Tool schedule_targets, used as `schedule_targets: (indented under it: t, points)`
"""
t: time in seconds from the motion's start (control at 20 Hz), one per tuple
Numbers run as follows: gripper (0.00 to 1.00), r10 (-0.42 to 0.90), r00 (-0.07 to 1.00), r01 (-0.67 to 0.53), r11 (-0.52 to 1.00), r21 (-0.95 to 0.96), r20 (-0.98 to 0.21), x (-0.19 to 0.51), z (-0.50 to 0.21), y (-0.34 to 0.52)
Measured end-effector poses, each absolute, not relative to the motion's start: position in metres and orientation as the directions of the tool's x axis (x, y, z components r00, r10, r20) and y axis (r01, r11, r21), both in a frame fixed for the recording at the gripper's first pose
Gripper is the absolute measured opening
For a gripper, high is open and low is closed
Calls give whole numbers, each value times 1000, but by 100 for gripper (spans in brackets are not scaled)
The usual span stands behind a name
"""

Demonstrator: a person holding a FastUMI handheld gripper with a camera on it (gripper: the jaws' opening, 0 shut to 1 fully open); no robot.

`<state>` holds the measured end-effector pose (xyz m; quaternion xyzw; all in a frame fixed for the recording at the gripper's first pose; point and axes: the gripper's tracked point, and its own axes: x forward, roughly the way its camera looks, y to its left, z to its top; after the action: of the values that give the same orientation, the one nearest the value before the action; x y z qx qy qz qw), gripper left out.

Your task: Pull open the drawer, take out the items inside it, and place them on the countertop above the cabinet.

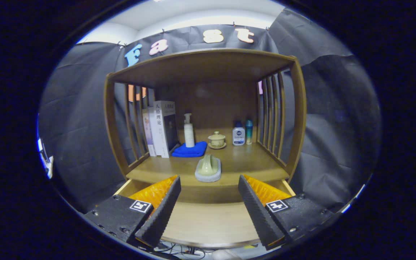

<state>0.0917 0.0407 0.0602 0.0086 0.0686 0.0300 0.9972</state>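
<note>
The wooden drawer (208, 222) stands pulled out below the cabinet's countertop (246, 162); its bare bottom shows between my fingers. My gripper (209, 211) hovers over the drawer, open, with nothing between its black ridged fingers (163, 211). A pale green item on a grey-white pad (208, 169) rests near the countertop's front edge, just beyond the fingers.
On the countertop further back stand books (161, 128) at the left, a white pump bottle (189, 131) on a folded blue cloth (190, 150), a small lidded cup on a saucer (217, 140), and two small bottles (242, 133) at the right. Slatted sides and a top shelf enclose the space.
</note>
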Motion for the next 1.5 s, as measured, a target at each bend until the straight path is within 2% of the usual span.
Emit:
schedule_targets:
  t: [0.4,0.55,0.8,1.1,1.35,1.5]
  points:
    - [100,33,997,-38,997,-61,-66,29,-32,43]
    - [100,24,994,-28,999,-34,-104,18,-79,46]
    - [100,19,991,-24,999,-30,-135,22,-116,54]
    - [100,18,982,-22,1000,-21,-186,35,-143,61]
    - [100,-58,985,44,996,-83,-162,38,-145,59]
    - [100,-55,987,45,997,-69,-151,38,-144,60]
